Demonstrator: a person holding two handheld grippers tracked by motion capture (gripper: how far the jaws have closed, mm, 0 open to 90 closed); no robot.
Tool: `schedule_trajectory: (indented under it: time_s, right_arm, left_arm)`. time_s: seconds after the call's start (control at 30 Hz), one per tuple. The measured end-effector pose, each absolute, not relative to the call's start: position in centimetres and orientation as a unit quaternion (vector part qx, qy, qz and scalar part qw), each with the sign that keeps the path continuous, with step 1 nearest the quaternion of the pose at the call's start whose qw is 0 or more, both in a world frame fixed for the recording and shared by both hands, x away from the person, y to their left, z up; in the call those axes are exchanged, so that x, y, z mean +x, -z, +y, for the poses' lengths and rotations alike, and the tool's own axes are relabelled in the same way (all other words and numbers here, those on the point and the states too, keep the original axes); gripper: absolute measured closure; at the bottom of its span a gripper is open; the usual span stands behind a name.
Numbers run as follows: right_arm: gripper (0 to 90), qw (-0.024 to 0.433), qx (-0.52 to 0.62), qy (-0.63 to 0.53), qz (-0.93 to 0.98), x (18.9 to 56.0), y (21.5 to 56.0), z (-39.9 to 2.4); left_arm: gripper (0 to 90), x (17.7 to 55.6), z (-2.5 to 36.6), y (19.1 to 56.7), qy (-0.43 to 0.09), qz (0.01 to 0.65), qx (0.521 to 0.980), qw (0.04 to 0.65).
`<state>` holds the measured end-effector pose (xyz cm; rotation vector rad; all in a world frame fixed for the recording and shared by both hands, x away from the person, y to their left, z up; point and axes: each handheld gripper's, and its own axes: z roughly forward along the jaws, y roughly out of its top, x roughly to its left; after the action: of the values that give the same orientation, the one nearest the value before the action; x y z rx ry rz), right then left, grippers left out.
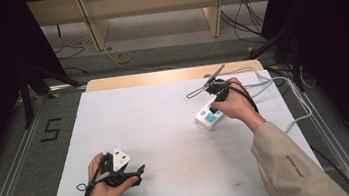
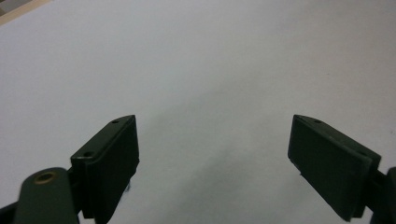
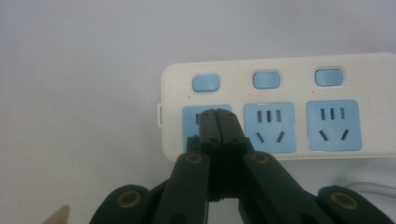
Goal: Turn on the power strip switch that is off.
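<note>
A white power strip (image 3: 280,107) with blue sockets and blue switches lies on the white table (image 1: 166,129), at right of centre in the high view, power strip (image 1: 209,117). My right gripper (image 3: 217,113) is shut, jaws pressed together with nothing between them, tips over the strip's leftmost blue socket (image 3: 194,122); whether they touch it I cannot tell. In the high view a hand holds the right gripper (image 1: 212,106) over the strip. My left gripper (image 2: 215,140) stands open above bare table, and sits at the near left, left gripper (image 1: 141,170), held in the other hand.
A grey cable (image 1: 282,87) runs from the strip off the table's right side. A wooden strip (image 1: 169,75) borders the table's far edge. Metal rails (image 1: 15,168) and loose cables lie on the floor around the table.
</note>
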<state>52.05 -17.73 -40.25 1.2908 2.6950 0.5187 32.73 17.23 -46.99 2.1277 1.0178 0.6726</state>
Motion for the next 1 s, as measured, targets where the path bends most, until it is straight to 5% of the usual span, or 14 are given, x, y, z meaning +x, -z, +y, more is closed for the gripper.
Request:
schedule_trajectory:
  time_s: [1.0]
  right_arm:
    - [90.0, 0.047, 0.438, -0.17, 0.881, 53.8, 40.9, -16.8]
  left_arm:
    - [16.1, 32.7, 17.1, 47.0, -0.258, 0.388, 0.818, 0.336]
